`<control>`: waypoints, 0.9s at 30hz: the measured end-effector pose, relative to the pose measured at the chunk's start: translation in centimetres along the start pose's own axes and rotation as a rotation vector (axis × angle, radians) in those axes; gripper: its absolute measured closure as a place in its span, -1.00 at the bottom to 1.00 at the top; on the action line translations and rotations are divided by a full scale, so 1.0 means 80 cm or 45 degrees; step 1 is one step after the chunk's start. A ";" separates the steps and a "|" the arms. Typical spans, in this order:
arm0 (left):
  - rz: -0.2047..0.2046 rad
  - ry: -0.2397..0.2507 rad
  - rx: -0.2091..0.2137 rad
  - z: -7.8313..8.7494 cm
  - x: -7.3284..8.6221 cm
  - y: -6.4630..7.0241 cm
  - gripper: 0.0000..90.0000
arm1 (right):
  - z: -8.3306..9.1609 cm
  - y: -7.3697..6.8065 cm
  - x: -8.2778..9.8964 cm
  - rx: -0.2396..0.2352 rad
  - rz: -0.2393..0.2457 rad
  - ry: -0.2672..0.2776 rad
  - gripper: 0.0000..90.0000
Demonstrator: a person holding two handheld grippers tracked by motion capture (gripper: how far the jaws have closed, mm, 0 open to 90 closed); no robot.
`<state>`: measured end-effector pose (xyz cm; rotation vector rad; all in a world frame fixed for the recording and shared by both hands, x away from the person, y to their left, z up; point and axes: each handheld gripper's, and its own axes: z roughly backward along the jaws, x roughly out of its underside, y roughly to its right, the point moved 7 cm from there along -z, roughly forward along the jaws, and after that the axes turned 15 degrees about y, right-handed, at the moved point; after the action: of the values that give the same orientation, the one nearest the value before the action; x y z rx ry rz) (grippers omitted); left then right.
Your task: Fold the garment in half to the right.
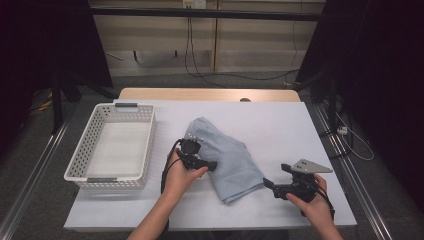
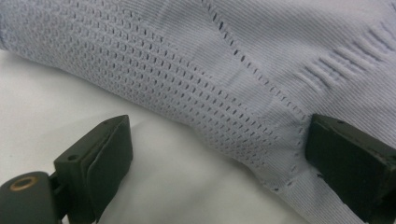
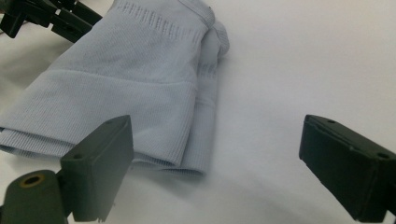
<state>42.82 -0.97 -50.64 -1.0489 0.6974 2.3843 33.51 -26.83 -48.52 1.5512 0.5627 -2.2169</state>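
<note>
As your two hands rest on the white-covered counter, the high view lays out the whole scene: the folded pale blue garment lies between your left gripper and your right gripper, and a white slotted basket stands well apart, behind your left hand.

The left gripper view supplies what the high view cannot: the knit's texture, a band of small eyelet holes and a seam, and the spacing of the jaws. Your left jaws stand wide. The garment's edge runs slantwise ahead of them and reaches the inner face of the jaw at the right of that view, apparently touching it, while the other jaw stands clear over bare counter. Nothing is pinched.

The right gripper view shows the garment from its ribbed hem end: stacked folded layers, with the hem lying just ahead of the jaw at the left of that view. Your right jaws also stand wide, with bare counter between them and nothing held. At the far upper left corner of this view, beyond the cloth, the left gripper appears.
</note>
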 end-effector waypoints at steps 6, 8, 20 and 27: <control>0.011 0.004 0.002 0.001 0.001 0.002 -0.79 | 0.000 0.001 0.000 0.005 -0.002 0.001 -0.78; 0.020 0.007 -0.007 0.001 0.002 0.002 -0.77 | 0.001 0.001 -0.001 0.006 -0.001 0.003 -0.78; 0.097 -0.001 0.038 0.005 0.002 0.012 -0.30 | 0.000 -0.001 0.000 0.001 -0.003 -0.002 -0.77; 0.200 -0.004 0.125 0.006 0.004 0.012 0.19 | 0.000 0.000 0.000 0.009 -0.001 0.001 -0.77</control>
<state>41.81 -1.41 -50.37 -0.9815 0.9167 2.4541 33.52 -26.79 -48.49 1.5558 0.5560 -2.2212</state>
